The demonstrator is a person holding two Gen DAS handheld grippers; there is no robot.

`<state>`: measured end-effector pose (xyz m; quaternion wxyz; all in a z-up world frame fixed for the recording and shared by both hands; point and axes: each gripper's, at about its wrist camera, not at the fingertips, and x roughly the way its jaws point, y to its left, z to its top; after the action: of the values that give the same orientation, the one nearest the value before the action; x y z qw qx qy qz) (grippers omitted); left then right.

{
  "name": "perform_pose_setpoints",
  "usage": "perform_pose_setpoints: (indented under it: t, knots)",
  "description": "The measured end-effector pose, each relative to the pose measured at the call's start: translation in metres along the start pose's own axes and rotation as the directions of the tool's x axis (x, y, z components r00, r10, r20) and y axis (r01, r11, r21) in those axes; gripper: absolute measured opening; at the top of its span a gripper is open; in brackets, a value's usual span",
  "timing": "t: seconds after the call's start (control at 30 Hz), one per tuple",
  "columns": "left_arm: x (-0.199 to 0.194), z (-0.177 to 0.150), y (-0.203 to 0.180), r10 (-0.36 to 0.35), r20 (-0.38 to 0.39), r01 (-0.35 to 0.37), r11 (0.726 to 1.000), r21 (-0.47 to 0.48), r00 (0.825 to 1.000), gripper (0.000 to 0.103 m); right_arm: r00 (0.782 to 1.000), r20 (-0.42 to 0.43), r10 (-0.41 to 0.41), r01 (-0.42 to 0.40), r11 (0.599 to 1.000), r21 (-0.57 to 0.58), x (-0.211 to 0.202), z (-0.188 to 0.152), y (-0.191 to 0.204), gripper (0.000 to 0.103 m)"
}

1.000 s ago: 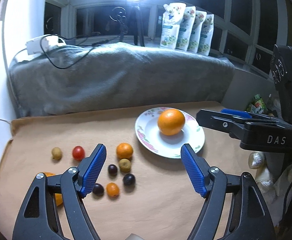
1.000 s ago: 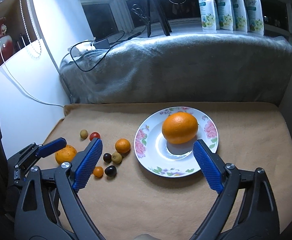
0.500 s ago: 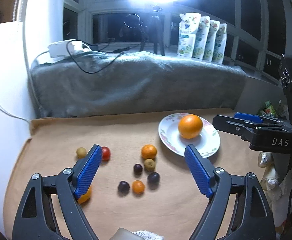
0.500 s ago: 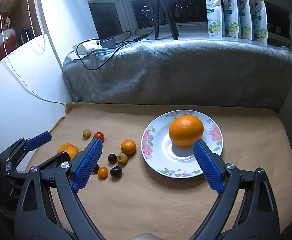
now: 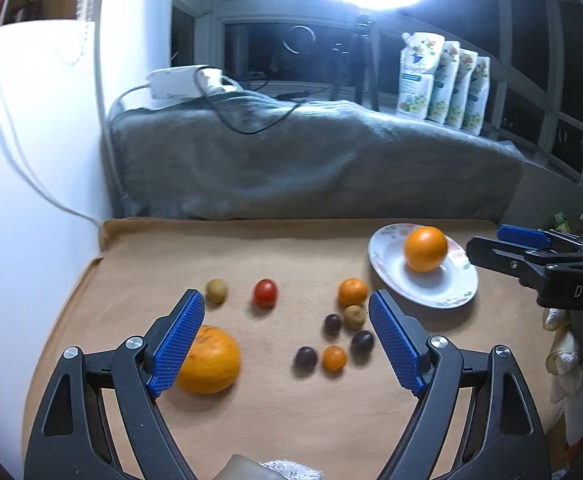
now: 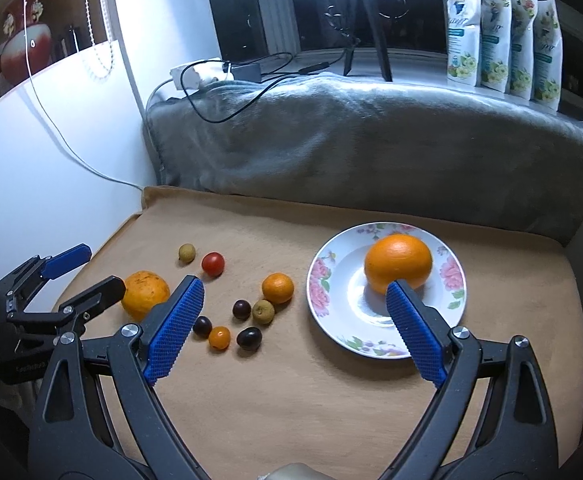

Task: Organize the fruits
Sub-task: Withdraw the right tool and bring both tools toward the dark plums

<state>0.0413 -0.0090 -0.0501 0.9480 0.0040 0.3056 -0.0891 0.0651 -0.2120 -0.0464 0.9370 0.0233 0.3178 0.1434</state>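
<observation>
A large orange [image 5: 425,249] [image 6: 397,263] sits on a floral white plate [image 5: 447,292] [image 6: 331,300] on the tan cloth. A second large orange [image 5: 211,360] [image 6: 145,294] lies on the cloth at the left, just beside my left gripper's left pad. A small mandarin [image 5: 352,292] [image 6: 277,288], a red tomato [image 5: 264,292] [image 6: 212,263], dark grapes and other small fruits lie between them. My left gripper [image 5: 287,338] is open and empty. My right gripper [image 6: 295,328] is open and empty, above the cloth before the plate.
A grey blanket-covered ledge [image 6: 371,140] runs along the back with a power strip [image 5: 179,82] and cables. Several pouches [image 6: 503,36] and a tripod [image 6: 367,20] stand by the window. A white wall [image 5: 23,160] bounds the left side. The cloth's edge drops off at the right.
My left gripper has swung left and drawn back; the left orange now lies by its left pad and the plate has shifted to the right. My right gripper has risen and pulled back slightly.
</observation>
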Motion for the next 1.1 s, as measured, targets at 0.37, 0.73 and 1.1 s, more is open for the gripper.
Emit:
perform_pose_setpoints:
  t: [0.37,0.73,1.1]
  knots:
    - [-0.004,-0.025,0.071,0.098,-0.050,-0.104,0.987,-0.120,0.994,0.085,0.997,-0.046,0.058,-0.060,0.998,-0.027,0.018,0.000,0.019,0.095]
    - [0.003,-0.043,0.089,0.078,-0.090,-0.091,0.985,-0.147,0.993,0.084,0.991,-0.085,0.104,-0.105,0.995,-0.002,0.035,-0.005,0.023,0.095]
    - [0.015,-0.043,0.058,-0.021,-0.103,0.013,0.996,-0.084,0.994,0.070,0.976,-0.178,0.124,-0.136,0.989,-0.059,0.055,-0.040,0.032,0.069]
